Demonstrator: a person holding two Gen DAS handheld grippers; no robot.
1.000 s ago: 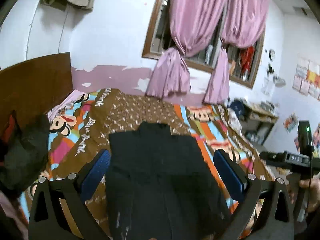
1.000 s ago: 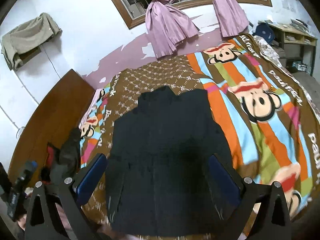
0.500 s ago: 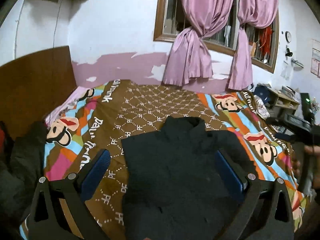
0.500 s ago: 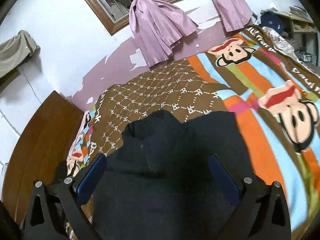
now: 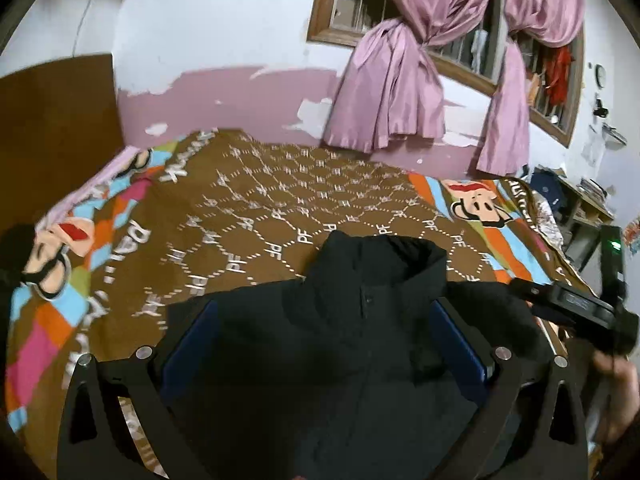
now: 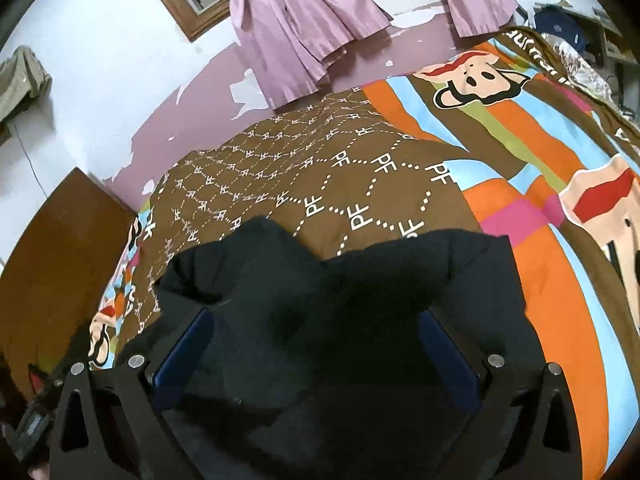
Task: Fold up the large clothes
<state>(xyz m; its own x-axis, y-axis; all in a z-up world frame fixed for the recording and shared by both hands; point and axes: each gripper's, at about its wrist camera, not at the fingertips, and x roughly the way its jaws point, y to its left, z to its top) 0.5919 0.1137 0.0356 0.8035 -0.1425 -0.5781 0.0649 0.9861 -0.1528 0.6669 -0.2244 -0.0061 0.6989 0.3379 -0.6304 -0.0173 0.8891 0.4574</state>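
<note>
A large black jacket lies flat on the bed, collar pointing toward the far wall. It also fills the lower part of the right wrist view. My left gripper is open, low over the jacket's chest, its blue pads wide apart on either side. My right gripper is open too, low over the jacket near its collar and shoulders. The right gripper's body shows at the right edge of the left wrist view. Neither gripper holds cloth.
The bed has a brown and striped cartoon-monkey blanket. A wooden headboard stands at the left. Pink curtains hang on the far wall. A dark clothes heap sits at the bed's left edge. A cluttered shelf stands far right.
Both grippers have moved forward along the jacket toward its collar and dropped lower over it. The jacket has stayed in place. Both jaws have stayed open.
</note>
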